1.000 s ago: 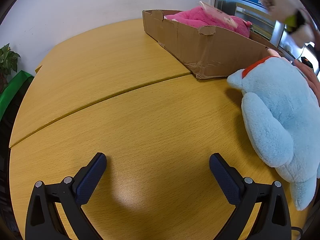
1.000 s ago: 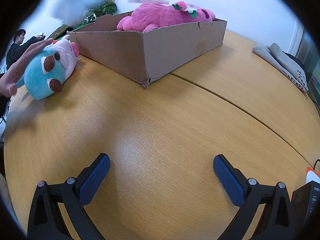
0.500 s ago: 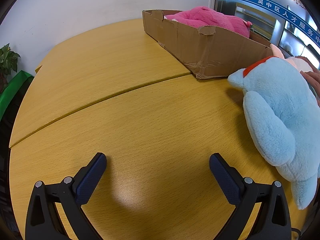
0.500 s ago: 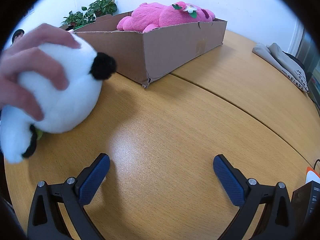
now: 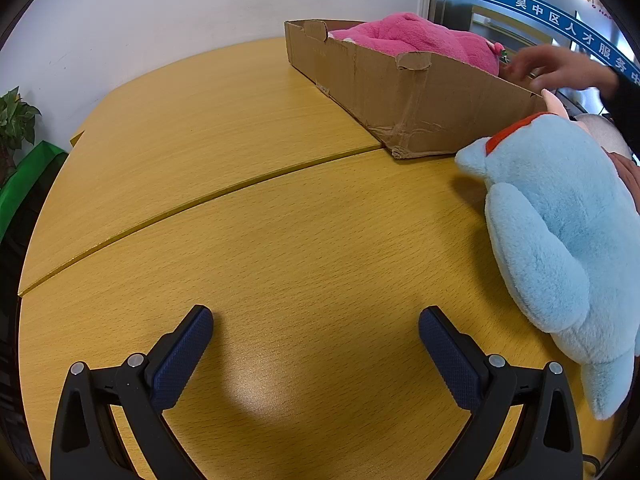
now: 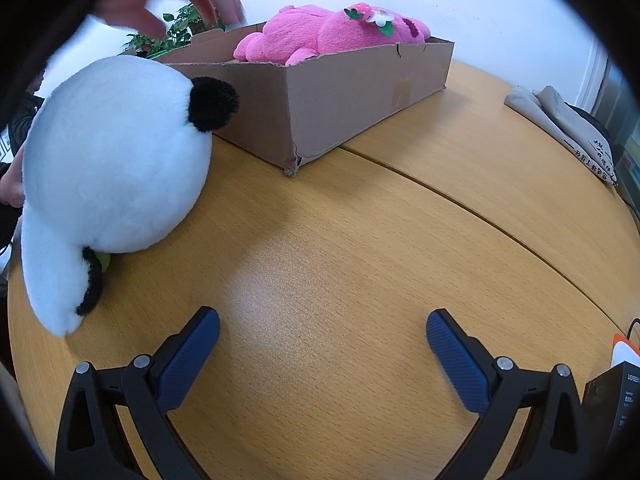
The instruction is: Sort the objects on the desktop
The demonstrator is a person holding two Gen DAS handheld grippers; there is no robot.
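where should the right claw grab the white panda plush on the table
Probably the narrow white limb trailing from the white panda plush toward the camera. The round head looks wider than the open right claw, while the limb is slim. Come in low from the right, jaws straddling it.

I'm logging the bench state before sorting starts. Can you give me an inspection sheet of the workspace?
Surface: wooden table, two curved sections with a seam between.
Job's things: pink plush in the cardboard box; panda plush and blue plush on the table.
Clutter: grey bag; dark box at the edge.
Grippers: left gripper and right gripper open, holding nothing.
Cables: a dark cable at the right edge.
Surroundings: white wall, potted plants, a hand over the box.
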